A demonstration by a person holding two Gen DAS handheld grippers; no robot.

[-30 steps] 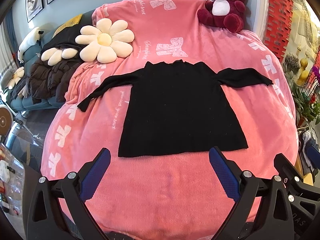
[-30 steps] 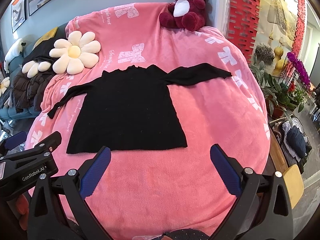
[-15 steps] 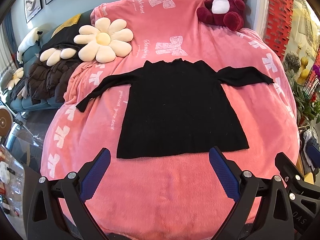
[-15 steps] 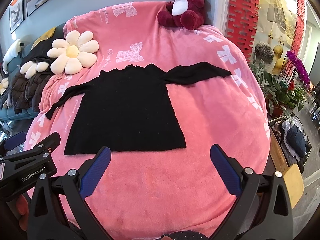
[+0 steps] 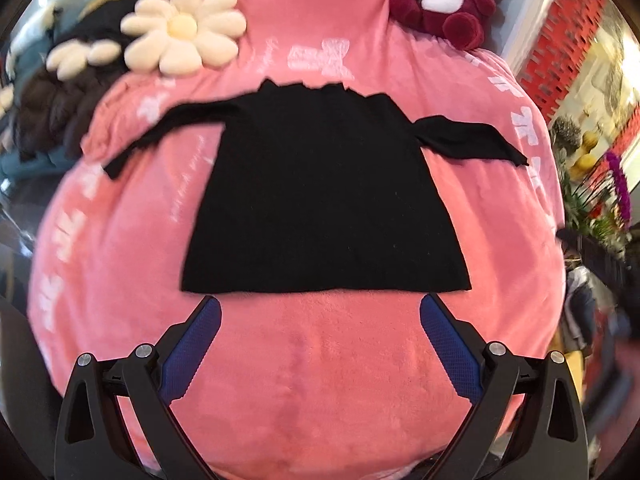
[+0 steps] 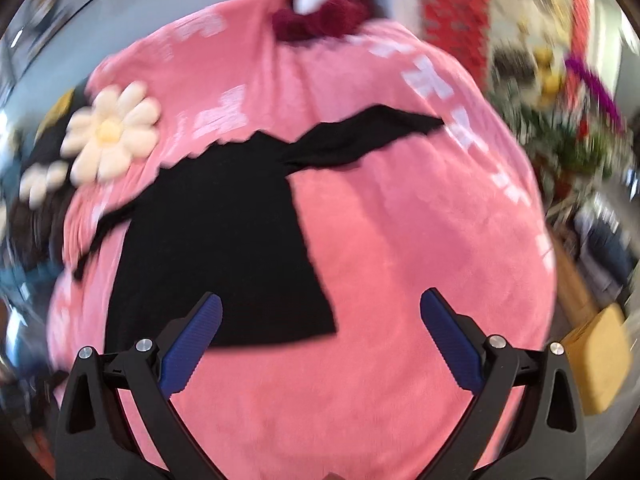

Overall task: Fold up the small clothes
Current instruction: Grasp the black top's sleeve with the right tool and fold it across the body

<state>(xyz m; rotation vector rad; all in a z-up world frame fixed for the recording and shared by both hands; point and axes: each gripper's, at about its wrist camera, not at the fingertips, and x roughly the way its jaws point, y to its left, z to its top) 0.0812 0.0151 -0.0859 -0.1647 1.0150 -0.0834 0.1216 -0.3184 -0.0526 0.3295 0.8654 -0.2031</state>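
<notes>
Plush bear [image 6: 320, 4] smeared by blur, head cropped, plants [image 6: 576, 136] streaked, indistinct

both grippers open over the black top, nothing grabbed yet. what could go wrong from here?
1. The pink blanket is plush and loose; fingers closing at the black sweater hem may pinch blanket pile too and drag it up with the fold.
2. The right wrist view is motion-blurred, so the right gripper may land off the hem corner.
3. The two sleeves lie unevenly: one sleeve trails toward the blanket's edge, so a fold may end lopsided.
</notes>
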